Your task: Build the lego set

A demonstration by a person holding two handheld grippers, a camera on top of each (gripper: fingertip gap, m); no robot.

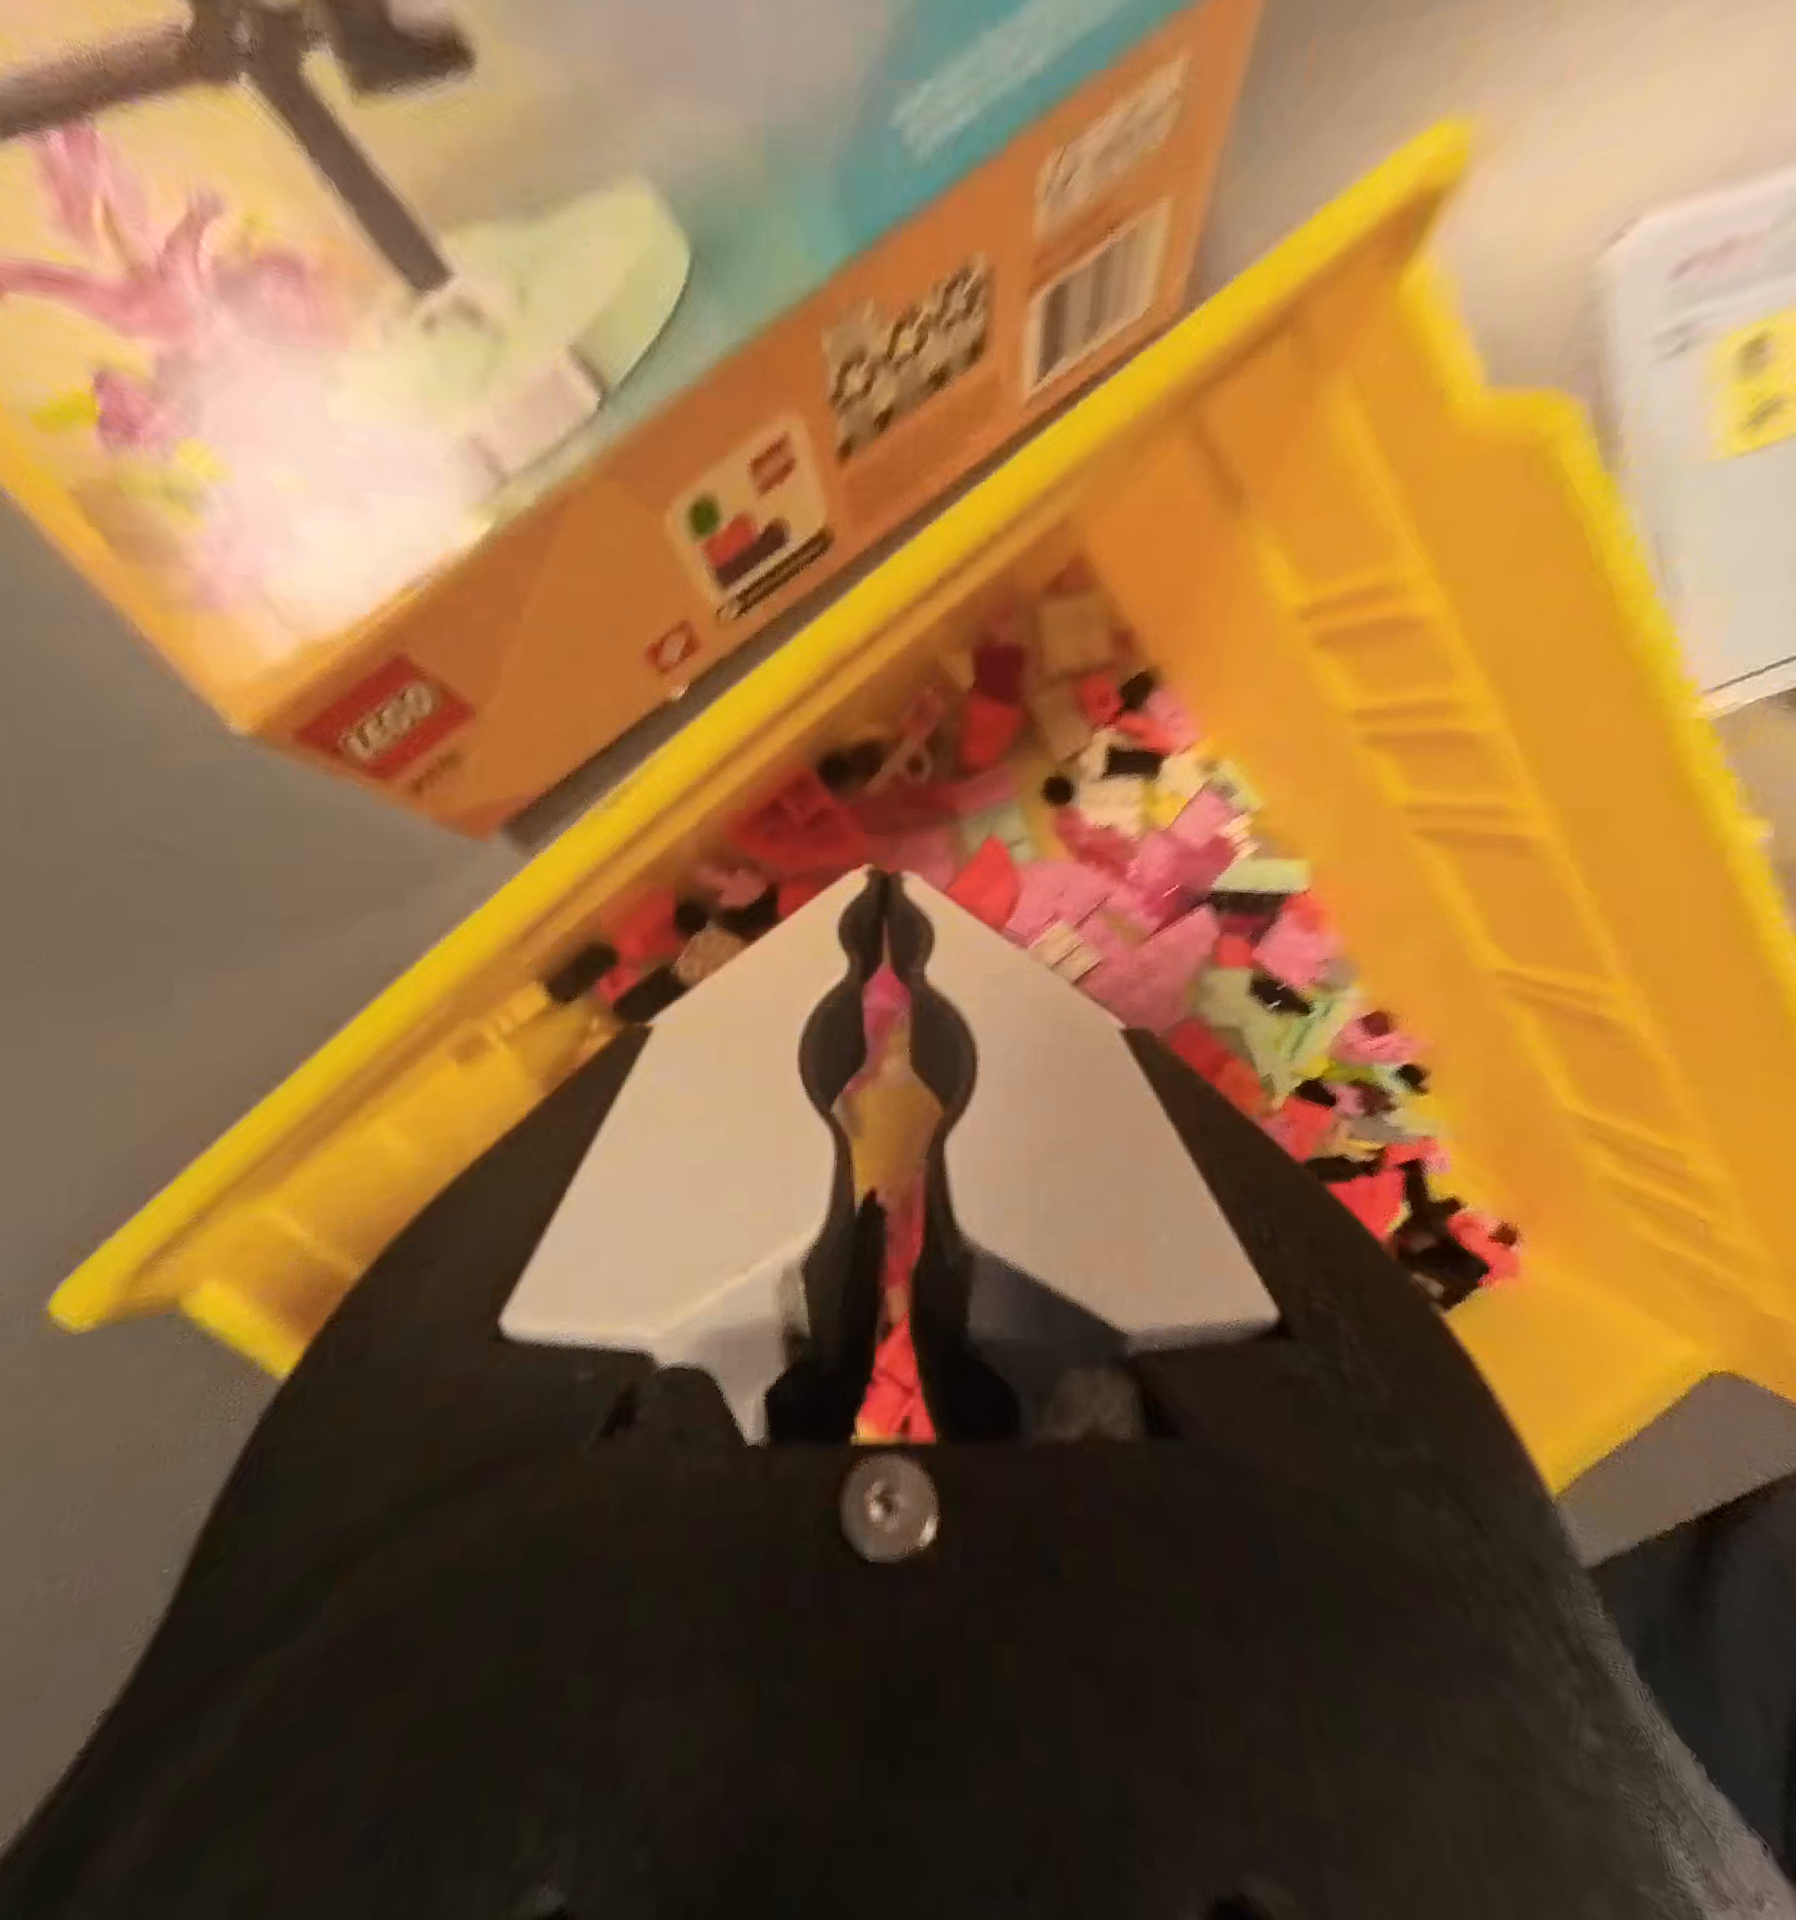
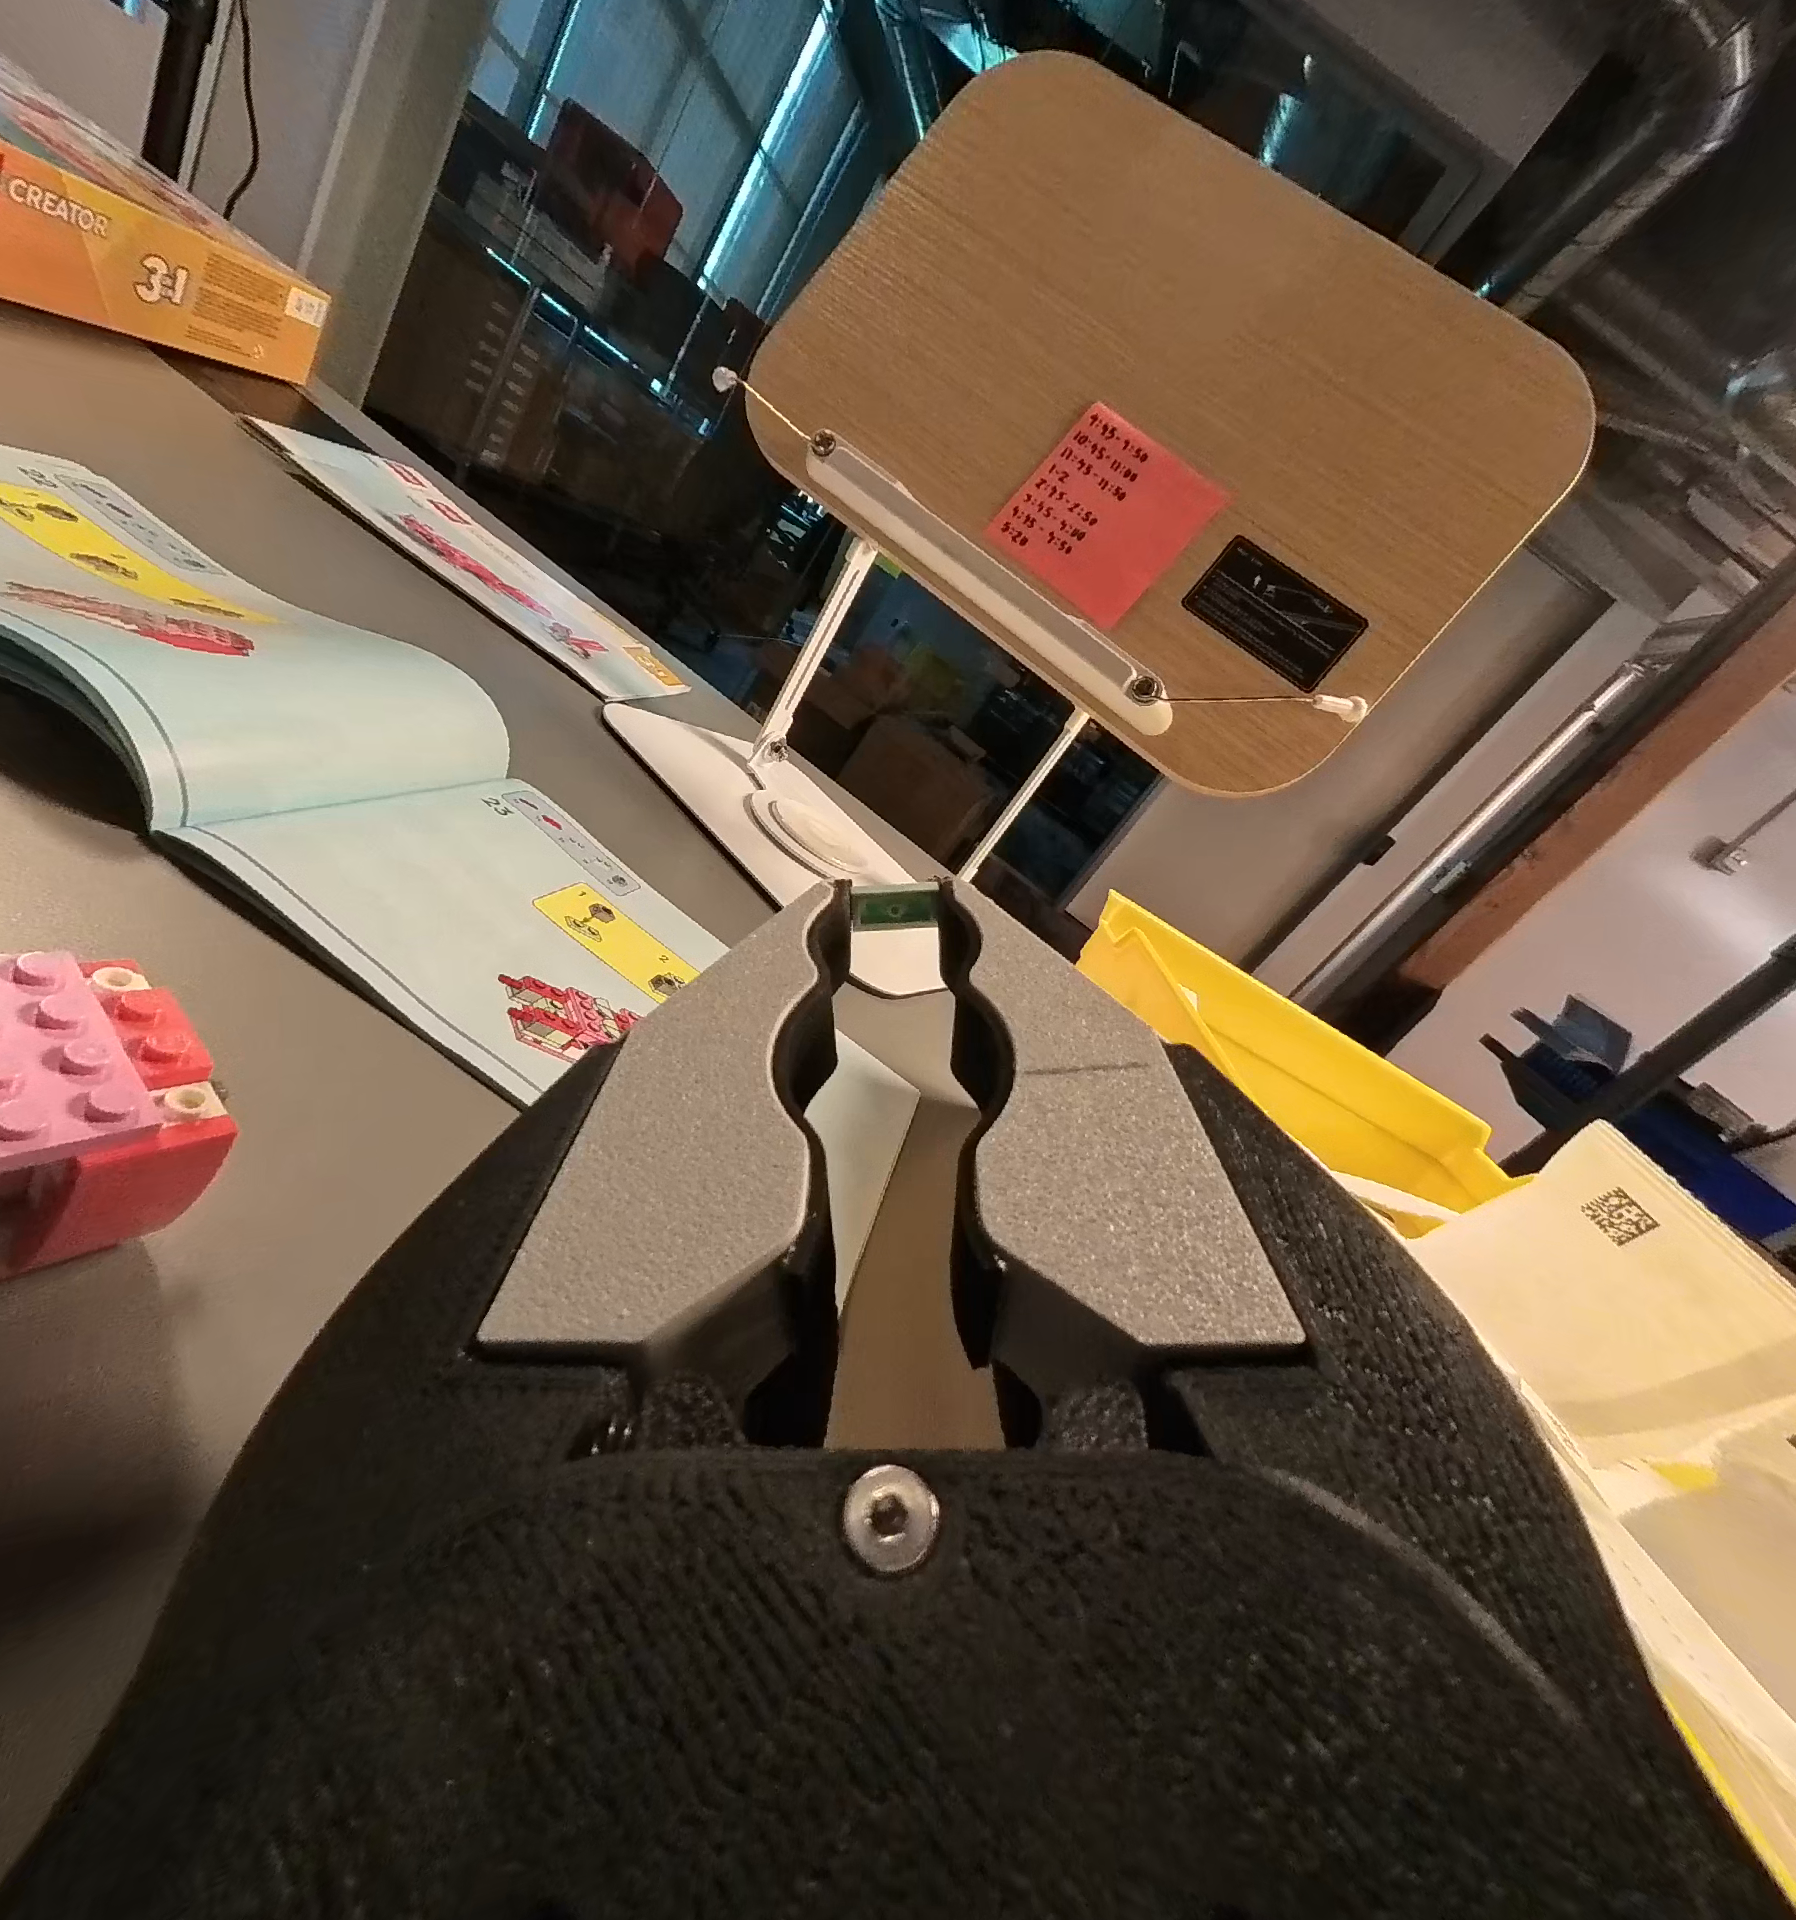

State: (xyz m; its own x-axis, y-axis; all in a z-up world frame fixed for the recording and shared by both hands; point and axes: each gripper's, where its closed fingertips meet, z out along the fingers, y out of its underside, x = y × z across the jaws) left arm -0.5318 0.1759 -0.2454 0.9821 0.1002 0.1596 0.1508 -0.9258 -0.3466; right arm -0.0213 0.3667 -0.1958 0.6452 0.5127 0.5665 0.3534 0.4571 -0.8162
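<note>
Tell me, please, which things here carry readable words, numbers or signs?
I won't copy the writing; these things bear it:
Orange toy box: logo, print.
Open booklet: step numbers.
Pink sticky note: handwritten lines.
Black label: too small.
Cream paper stack: square code.

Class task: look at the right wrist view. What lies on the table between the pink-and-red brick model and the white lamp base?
In the right wrist view, an open instruction booklet lies between the brick model and the lamp base, flat on the grey table.
</note>
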